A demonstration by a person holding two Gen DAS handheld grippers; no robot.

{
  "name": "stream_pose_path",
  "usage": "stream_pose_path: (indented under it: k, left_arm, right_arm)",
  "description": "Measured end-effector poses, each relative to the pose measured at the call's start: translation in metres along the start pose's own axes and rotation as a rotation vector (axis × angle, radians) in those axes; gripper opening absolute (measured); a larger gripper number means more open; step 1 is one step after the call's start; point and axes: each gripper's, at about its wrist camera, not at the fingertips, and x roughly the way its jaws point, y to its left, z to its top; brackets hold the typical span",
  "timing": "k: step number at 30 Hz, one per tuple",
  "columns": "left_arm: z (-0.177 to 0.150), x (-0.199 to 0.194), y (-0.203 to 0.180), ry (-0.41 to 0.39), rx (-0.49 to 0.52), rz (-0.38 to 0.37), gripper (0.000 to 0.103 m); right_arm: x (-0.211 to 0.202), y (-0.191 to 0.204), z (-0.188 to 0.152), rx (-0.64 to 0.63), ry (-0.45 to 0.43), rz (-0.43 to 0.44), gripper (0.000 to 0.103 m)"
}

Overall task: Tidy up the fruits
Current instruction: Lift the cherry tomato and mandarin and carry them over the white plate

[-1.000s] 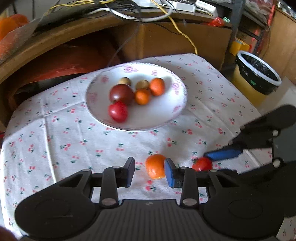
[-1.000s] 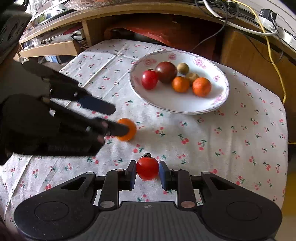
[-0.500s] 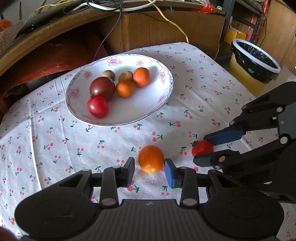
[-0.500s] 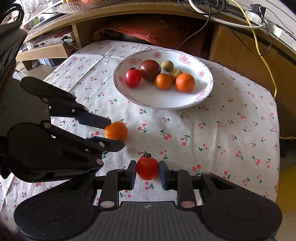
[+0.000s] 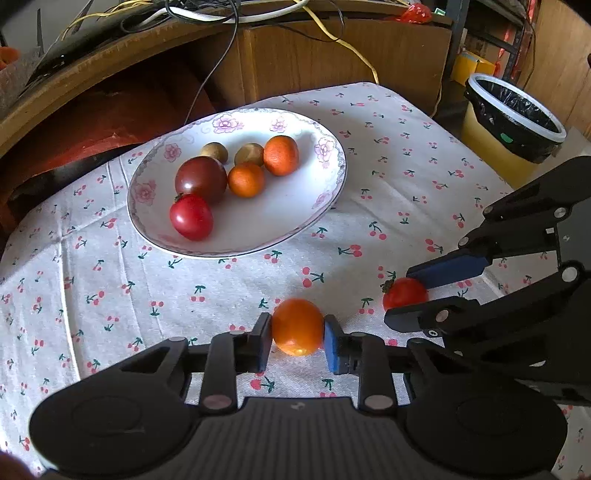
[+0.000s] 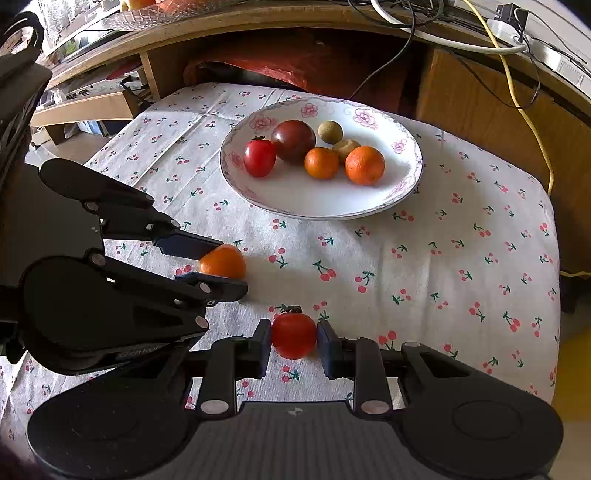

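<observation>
Two pairs of black plastic tongs are each clamped on a fruit low over the bench. The left tongs (image 5: 297, 341) pinch a smooth round orange tangerine (image 5: 297, 326) between their blue-padded tips, and the right tongs (image 6: 293, 341) pinch a glossy red cherry tomato with a small green stalk (image 6: 293, 335). Whether either fruit touches the cloth cannot be told. The two tongs sit side by side, near each other, at the near part of the bench.

The bench wears a soft white tablecloth printed with small red cherries (image 5: 110, 295), creased in straight fold lines and dropping away at its right edge beside a yellow bin lined with a black bag (image 5: 513, 136). A wide strip of bare cloth lies open between the held fruits and a shallow white china plate with a pink flower rim (image 6: 402, 199) further back.

In the plate sit six fruits, clustered toward its left and back: a shiny red tomato (image 6: 259, 158), a larger dark purple-brown tomato (image 6: 293, 140) touching it, two matt orange tangerines (image 6: 321, 163) (image 6: 364, 165), and two small dull olive-brown round fruits (image 6: 330, 132) (image 6: 345, 146) behind them. The plate's near half is bare. Behind the bench runs a wooden shelf edge strung with black, white and yellow cables (image 5: 332, 33).
</observation>
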Motion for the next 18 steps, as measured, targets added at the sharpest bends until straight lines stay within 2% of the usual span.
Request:
stream_pose_path:
  k: [12, 18]
  left_arm:
    - [-0.0029, -0.0012, 0.0021, -0.001, -0.011, -0.005, 0.037]
    - [-0.003, -0.0029, -0.003, -0.01, 0.012, 0.027, 0.037]
  right_arm:
    - [0.0069, 0.0037, -0.0018, -0.005, 0.017, 0.003, 0.021]
    - [0.0051, 0.0054, -0.0008, -0.02, 0.012, -0.005, 0.021]
